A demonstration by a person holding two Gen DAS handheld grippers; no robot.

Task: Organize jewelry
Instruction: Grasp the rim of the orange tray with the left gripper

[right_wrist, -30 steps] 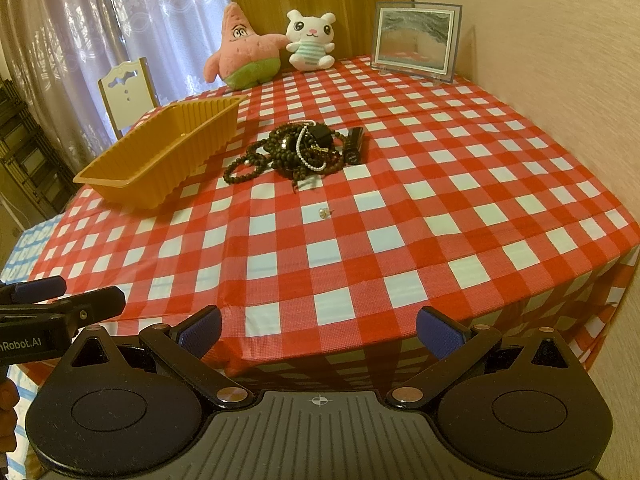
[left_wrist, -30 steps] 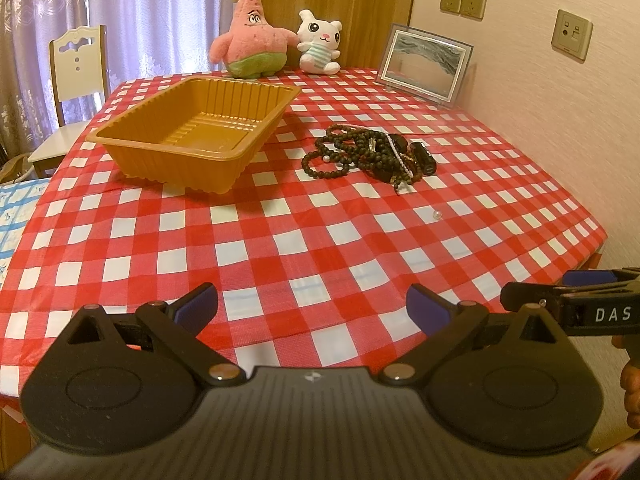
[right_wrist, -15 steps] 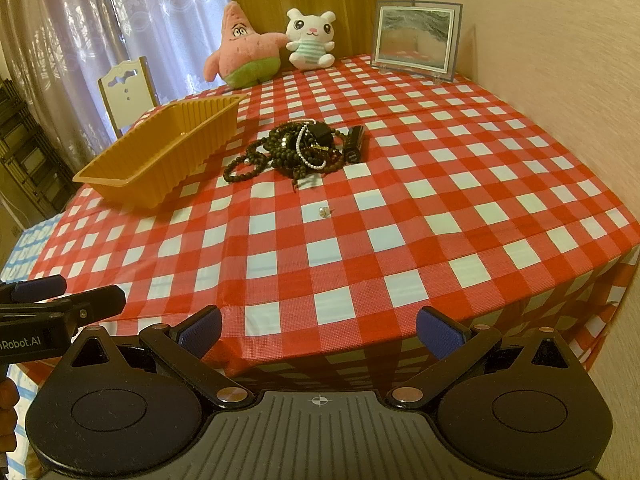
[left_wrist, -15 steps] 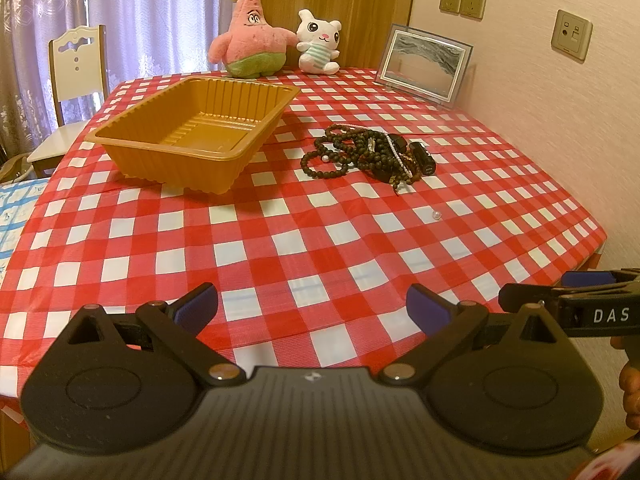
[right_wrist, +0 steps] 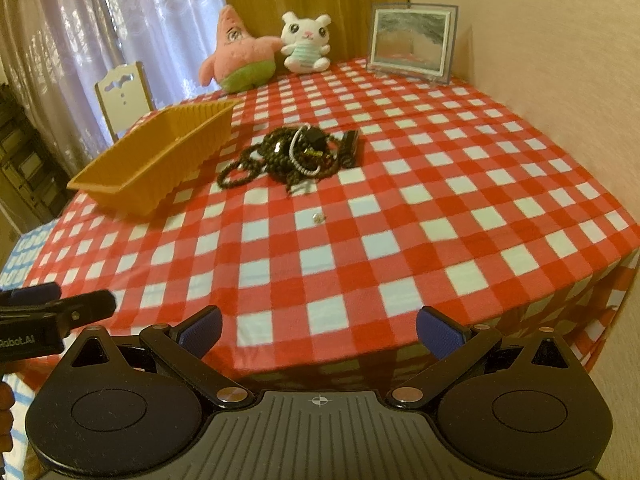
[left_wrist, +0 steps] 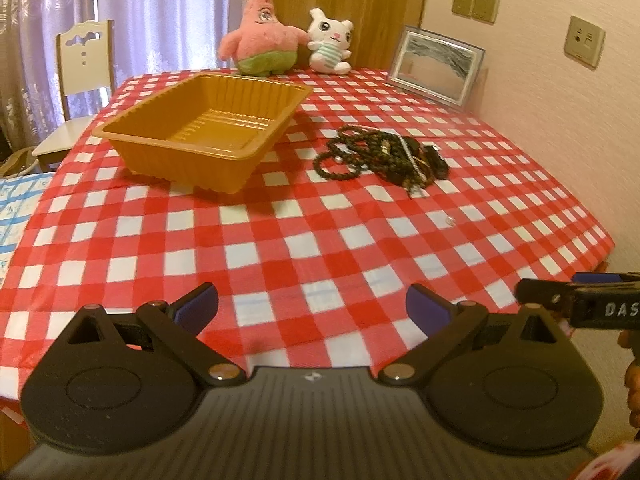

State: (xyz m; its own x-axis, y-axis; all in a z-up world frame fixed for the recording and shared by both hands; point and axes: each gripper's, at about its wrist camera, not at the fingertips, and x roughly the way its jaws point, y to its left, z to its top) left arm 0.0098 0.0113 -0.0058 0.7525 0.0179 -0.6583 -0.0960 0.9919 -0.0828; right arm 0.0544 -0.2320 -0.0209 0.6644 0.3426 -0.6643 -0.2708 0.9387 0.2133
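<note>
Lying seemingly well beyond fingers (right_wrist: 200, 330): jewelry (right_wrist: 294, 156)

Jewelry pile (left_wrist: 380, 158) is one dark tangle of beads in both views, so separate pieces can't be counted; the small shiny item (right_wrist: 319, 217) lying apart from it on the surface (right_wrist: 440, 184) is too small to identify. Tray (right_wrist: 156, 160) interior is hidden behind its near wall in the right wrist view. Right gripper (left_wrist: 580, 306) is cut off by the frame edge in the left wrist view, lettering reading only "DAS".
</note>
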